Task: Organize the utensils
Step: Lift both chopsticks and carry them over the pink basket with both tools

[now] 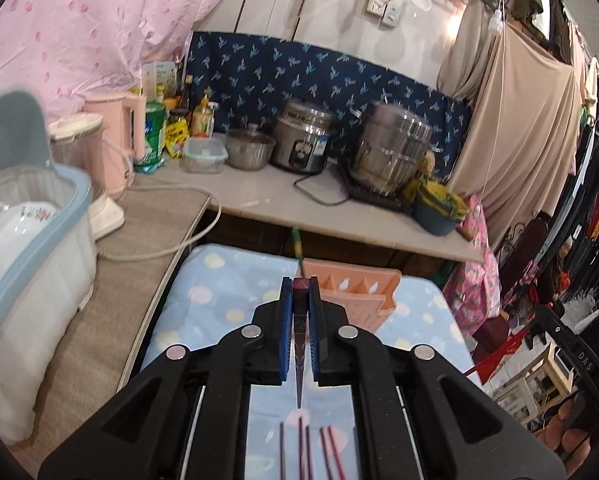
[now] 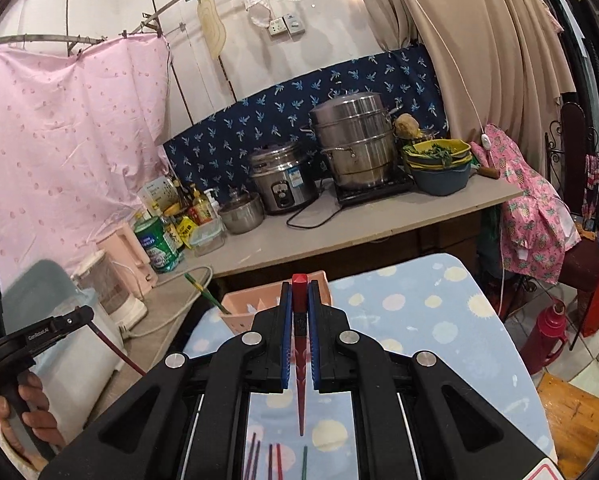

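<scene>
The left gripper (image 1: 299,294) has its blue ribbed jaws closed on a dark purple chopstick (image 1: 299,344), a slim square-topped stick tapering to a point that hangs back toward the camera. The right gripper (image 2: 299,296) grips a glossy red chopstick (image 2: 299,360) of the same tapered shape in the same way. Both are held above a tabletop covered in soft pale-blue cloth (image 2: 439,320) printed with pastel dots, where more chopsticks (image 1: 303,452) in purple, red and green lie loose near the bottom edge. At the far end of the cloth stands a peach plastic utensil holder (image 1: 359,288) with divided compartments; a green-handled stick (image 2: 203,292) leans in it. On the grey counter beyond sit a steel rice cooker (image 2: 281,180), a stacked steel steamer pot (image 2: 353,140), a steel bowl (image 2: 241,210) and a yellow basin of greens (image 2: 437,152). A clear bin with a blue rim (image 1: 39,216) holds a flowered china bowl (image 1: 15,220). Lettering on the left gripper's handle is too small to read.
</scene>
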Demonstrator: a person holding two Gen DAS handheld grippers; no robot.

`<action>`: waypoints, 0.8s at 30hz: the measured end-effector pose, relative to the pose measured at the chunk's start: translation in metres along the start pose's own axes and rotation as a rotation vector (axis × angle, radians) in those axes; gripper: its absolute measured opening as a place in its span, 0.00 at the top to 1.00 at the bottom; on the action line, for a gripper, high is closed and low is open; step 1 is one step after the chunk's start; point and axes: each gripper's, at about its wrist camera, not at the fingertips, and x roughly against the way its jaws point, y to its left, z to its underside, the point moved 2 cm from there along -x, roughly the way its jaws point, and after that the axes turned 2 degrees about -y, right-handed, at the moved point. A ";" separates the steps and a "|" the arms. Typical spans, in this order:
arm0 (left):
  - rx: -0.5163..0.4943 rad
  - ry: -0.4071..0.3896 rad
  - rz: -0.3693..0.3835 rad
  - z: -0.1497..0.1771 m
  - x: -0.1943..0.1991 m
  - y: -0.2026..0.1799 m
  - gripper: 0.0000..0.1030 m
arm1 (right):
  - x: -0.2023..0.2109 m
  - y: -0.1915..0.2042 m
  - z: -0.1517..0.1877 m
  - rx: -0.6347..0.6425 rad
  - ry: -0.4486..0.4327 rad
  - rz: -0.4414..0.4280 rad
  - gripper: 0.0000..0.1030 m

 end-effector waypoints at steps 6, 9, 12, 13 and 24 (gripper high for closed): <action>0.034 -0.111 0.048 -0.057 -0.012 -0.019 0.93 | -0.034 0.013 -0.048 -0.050 -0.066 -0.046 0.93; 0.038 -0.171 0.061 -0.076 -0.018 -0.026 0.93 | -0.052 0.019 -0.066 -0.058 -0.095 -0.060 0.93; 0.033 -0.214 0.048 -0.090 -0.030 -0.034 0.93 | -0.070 0.020 -0.077 -0.061 -0.114 -0.057 0.93; 0.035 -0.217 0.042 -0.093 -0.037 -0.035 0.93 | -0.077 0.020 -0.080 -0.067 -0.119 -0.057 0.93; 0.025 -0.133 0.010 -0.081 -0.106 -0.030 0.93 | -0.144 0.010 -0.065 -0.093 -0.059 -0.045 0.93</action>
